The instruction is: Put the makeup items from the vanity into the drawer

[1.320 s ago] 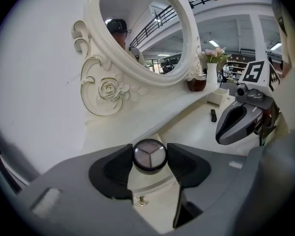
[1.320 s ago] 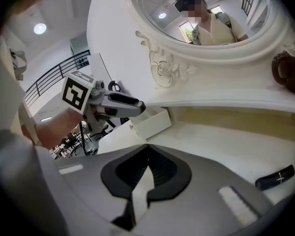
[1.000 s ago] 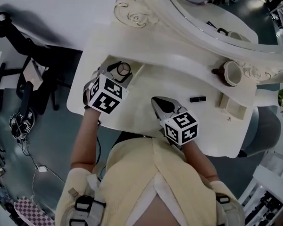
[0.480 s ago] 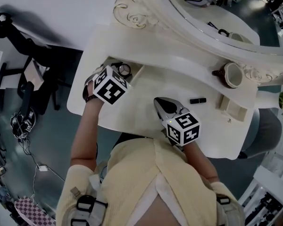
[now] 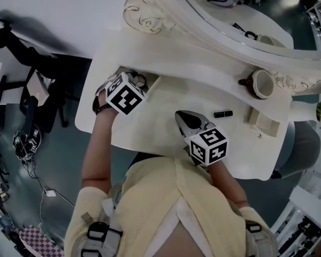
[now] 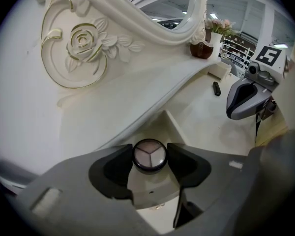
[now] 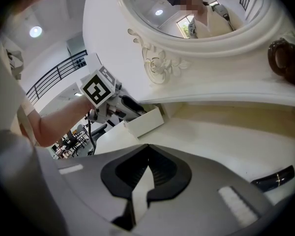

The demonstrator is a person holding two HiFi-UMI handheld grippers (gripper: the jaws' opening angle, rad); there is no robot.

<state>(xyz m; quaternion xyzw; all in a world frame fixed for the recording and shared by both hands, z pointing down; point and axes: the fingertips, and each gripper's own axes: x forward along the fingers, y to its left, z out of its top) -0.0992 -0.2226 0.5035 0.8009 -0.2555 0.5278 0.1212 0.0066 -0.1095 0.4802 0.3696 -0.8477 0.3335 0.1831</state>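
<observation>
Left gripper point(image 6: 150, 157) lower and tipped steeper than a second ago; compact point(image 6: 149, 152) now mostly hidden behind its cube in head view. Right gripper point(image 7: 147, 154) unmoved.
Vanity point(image 5: 166, 98): cream top below oval mirror point(image 5: 241, 12).
Drawer point(image 5: 154, 81): open, at left end of top.
Left gripper: over drawer, jaws narrow, pads clamping round compact.
Right gripper: above front middle of top, jaws pressed together, nothing between.
Box point(image 5: 262, 120), brown cup point(image 5: 259, 83): right side, near mirror frame.
Black tube point(image 5: 223, 113): lying on top between right gripper and box, touching neither.
</observation>
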